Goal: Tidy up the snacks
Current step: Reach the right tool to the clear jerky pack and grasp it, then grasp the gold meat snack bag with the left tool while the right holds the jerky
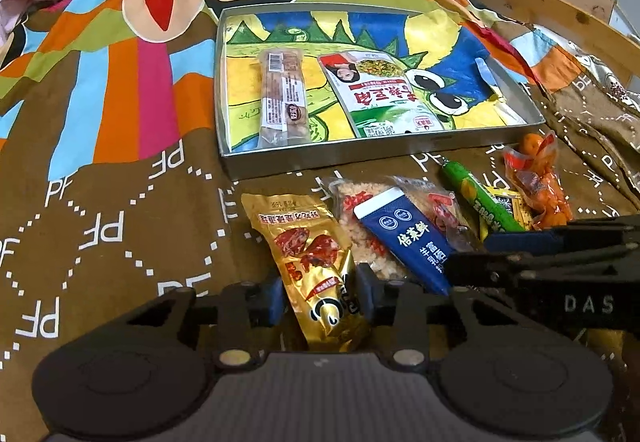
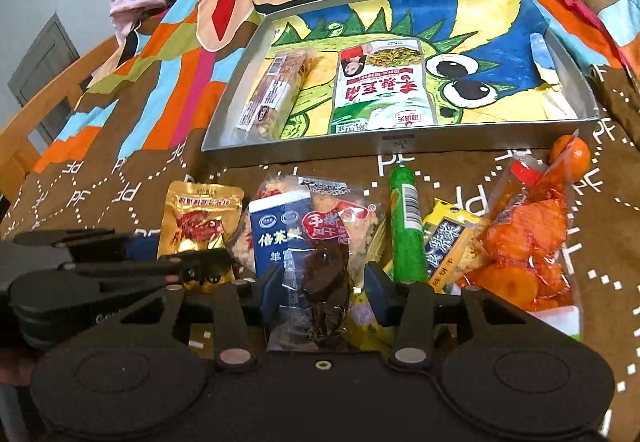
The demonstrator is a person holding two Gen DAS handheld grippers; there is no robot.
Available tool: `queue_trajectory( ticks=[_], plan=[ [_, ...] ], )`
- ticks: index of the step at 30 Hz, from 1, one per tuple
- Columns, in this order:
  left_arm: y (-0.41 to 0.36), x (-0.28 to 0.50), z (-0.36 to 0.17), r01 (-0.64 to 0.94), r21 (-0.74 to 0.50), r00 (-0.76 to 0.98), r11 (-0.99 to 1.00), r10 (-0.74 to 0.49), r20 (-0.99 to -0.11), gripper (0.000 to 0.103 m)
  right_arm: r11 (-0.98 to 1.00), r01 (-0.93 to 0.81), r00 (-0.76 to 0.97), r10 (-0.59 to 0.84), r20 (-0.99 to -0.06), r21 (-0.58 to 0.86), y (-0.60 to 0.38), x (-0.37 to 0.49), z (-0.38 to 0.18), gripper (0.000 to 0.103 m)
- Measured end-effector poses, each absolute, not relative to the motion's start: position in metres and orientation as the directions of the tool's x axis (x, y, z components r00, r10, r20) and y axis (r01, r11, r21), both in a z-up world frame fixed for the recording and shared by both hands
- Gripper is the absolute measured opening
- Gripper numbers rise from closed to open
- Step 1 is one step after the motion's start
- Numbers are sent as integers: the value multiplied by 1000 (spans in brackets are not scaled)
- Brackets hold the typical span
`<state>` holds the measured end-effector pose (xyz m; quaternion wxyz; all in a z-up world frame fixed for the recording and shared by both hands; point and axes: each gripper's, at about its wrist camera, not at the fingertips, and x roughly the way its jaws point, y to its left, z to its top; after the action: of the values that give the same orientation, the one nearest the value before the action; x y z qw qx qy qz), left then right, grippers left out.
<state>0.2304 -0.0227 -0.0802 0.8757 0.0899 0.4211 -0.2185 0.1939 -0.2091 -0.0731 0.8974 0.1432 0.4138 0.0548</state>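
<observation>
Left gripper (image 1: 320,296): blue pads closed against both edges of a gold foil snack pouch (image 1: 316,258). The pouch lies on the patterned bedspread (image 1: 100,226), long axis running away from the camera toward the tray, near end cut off below the gripper body.

Right gripper (image 2: 322,288): pads clamped on a clear packet of dark dried meat (image 2: 324,262) with a red label. Its long axis also points toward the tray; its lower end is hidden behind the gripper.

Grey tray (image 1: 340,156), beyond the loose snacks: holds a long nut bar (image 1: 282,96) and a green-and-white pouch (image 1: 380,90), both lengthwise front to back.

Loose row between grippers and tray: blue-and-white carton (image 1: 404,232) lying diagonally over a crumbly rice-snack bag, green sausage stick (image 2: 406,230), yellow packet (image 2: 448,242) partly covered, orange snack bag (image 2: 528,238). Printing on most is too distorted to read.
</observation>
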Motion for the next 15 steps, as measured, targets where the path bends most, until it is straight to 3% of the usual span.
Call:
queue_trajectory(
  ticks=[4, 6, 15],
  plan=[
    [-20, 230, -75, 423, -49, 560, 905, -304, -771, 33, 960, 21, 660, 197, -725, 279, -205, 193, -72, 45],
    [-18, 228, -70, 401, -59, 571, 914, -300, -764, 30, 961, 11, 666, 199, -719, 276, -203, 190, -69, 36],
    [-20, 208, -62, 389, -46, 597, 920, -290, -748, 27, 992, -25, 699, 107, -707, 125, -188, 183, -68, 37]
  ],
)
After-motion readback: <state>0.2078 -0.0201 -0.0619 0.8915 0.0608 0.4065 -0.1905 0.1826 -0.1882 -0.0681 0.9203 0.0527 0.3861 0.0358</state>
